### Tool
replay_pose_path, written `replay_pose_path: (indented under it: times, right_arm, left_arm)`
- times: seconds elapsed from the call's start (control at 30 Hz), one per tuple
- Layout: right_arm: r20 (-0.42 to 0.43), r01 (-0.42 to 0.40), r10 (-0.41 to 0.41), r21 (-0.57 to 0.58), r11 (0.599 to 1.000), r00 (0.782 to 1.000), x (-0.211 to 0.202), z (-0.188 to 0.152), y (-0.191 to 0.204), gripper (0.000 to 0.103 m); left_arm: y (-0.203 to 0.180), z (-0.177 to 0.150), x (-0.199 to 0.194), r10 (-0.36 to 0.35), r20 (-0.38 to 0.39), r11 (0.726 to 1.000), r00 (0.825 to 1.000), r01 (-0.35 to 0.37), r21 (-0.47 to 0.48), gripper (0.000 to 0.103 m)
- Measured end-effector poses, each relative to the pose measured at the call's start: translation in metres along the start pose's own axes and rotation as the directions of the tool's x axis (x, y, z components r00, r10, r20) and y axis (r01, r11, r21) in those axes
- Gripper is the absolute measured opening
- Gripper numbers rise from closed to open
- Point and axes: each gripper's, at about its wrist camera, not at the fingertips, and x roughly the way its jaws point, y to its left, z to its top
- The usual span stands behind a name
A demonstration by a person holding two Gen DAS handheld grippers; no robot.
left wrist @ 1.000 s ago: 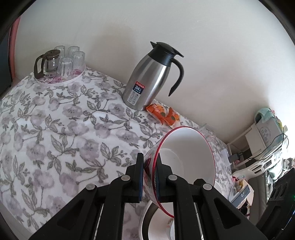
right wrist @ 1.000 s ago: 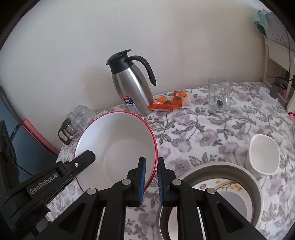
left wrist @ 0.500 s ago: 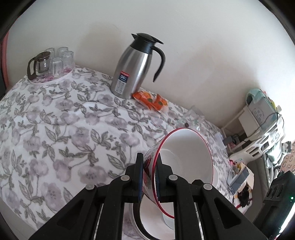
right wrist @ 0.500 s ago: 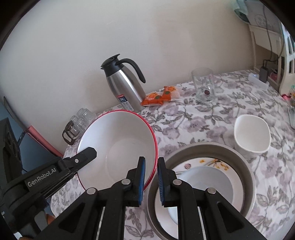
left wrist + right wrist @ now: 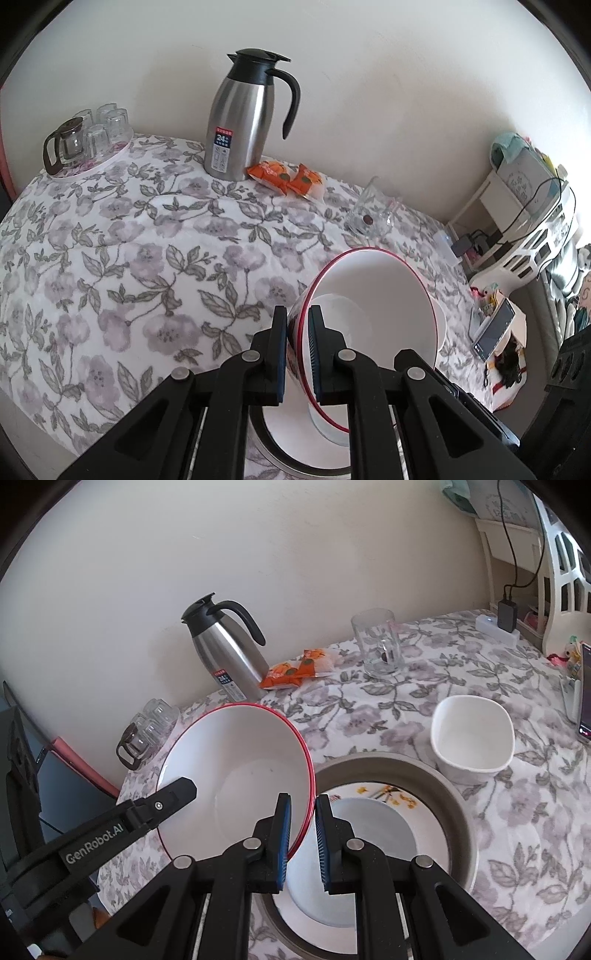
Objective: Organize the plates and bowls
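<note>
A large white bowl with a red rim (image 5: pixel 236 771) hangs tilted in the air, held from both sides. My left gripper (image 5: pixel 297 350) is shut on its near rim; the bowl (image 5: pixel 373 306) fills the view's lower middle. My right gripper (image 5: pixel 303 834) is shut on its right rim. Under it lies a grey-rimmed plate (image 5: pixel 436 786) with a smaller patterned plate (image 5: pixel 373 812) inside. A small white square bowl (image 5: pixel 472 734) stands to the plate's right.
On the floral tablecloth (image 5: pixel 129 258) stand a steel thermos jug (image 5: pixel 240 125), orange snack packets (image 5: pixel 288 177), a glass mug (image 5: pixel 380 646) and a tray of glasses with a small teapot (image 5: pixel 85 140). The wall is behind. Shelves and clutter (image 5: pixel 524 206) stand to the right.
Both grippers have carried the red-rimmed bowl to the right, toward the grey plate stack. The plates and square bowl now sit closer in the right wrist view.
</note>
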Motion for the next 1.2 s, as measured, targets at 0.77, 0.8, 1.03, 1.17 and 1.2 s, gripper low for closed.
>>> replay_pose_path:
  times: [0.77, 0.8, 1.03, 1.17, 1.2]
  right_arm:
    - [-0.024, 0.045, -0.044, 0.047, 0.998, 0.999, -0.010, -0.006, -0.066, 0.015]
    - [-0.027, 0.049, -0.047, 0.050, 0.998, 0.999, -0.010, -0.006, -0.068, 0.015]
    - [-0.048, 0.057, -0.055, 0.054, 0.997, 0.997, -0.005, -0.008, -0.070, 0.017]
    - [-0.066, 0.063, -0.061, 0.039, 0.997, 0.996, 0.000, -0.012, -0.065, 0.018]
    - [-0.069, 0.062, -0.059, 0.036, 0.997, 0.996, 0.001, -0.013, -0.064, 0.017]
  left_arm:
    - [-0.057, -0.028, 0.024, 0.012, -0.082, 0.994, 0.997, -0.003, 0.111, 0.011]
    - [-0.058, -0.029, 0.025, 0.012, -0.086, 0.994, 0.996, -0.002, 0.113, 0.011]
    - [-0.061, -0.035, 0.032, 0.043, -0.104, 0.990, 0.994, -0.029, 0.135, 0.011]
    - [-0.054, -0.035, 0.036, 0.056, -0.122, 0.992, 0.991, -0.041, 0.121, 0.011]
    - [-0.053, -0.035, 0.036, 0.059, -0.123, 0.992, 0.991, -0.044, 0.119, 0.011]
